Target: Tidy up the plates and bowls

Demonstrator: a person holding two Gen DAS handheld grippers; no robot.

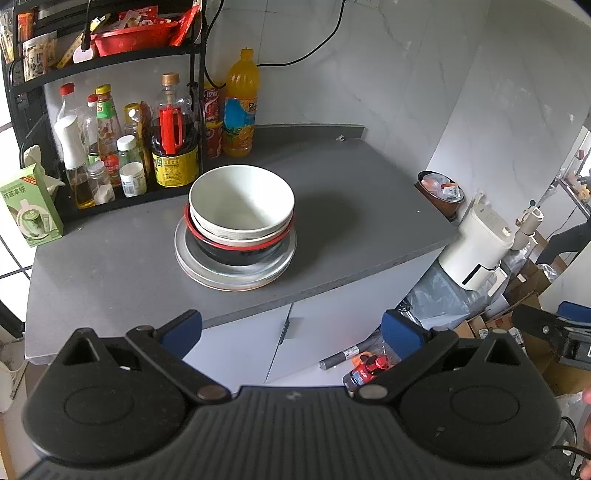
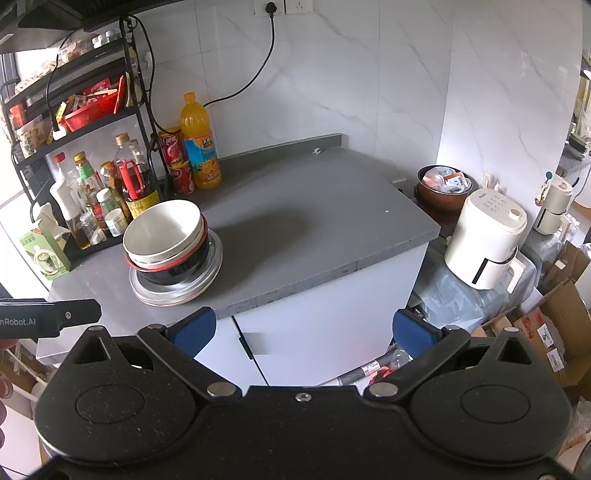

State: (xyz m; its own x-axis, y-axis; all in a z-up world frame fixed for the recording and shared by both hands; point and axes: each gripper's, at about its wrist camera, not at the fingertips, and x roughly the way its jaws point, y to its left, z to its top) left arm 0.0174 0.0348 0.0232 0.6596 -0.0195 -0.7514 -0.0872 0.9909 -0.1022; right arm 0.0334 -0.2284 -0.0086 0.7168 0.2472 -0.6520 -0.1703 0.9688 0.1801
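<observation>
While both our claws hang wide open and empty off the front edge, the left claw (image 1: 291,332) and right claw (image 2: 303,330) face the stacked bowls (image 1: 242,206) nested on plates (image 1: 236,275) on the grey surface (image 1: 351,206). At ten o'clock of the stack crowd condiment bottles (image 1: 110,147); at twelve, an orange juice bottle (image 1: 240,107). Our right view alone shows the wall socket (image 2: 271,6) and, at three o'clock, the whole white appliance (image 2: 484,240)
</observation>
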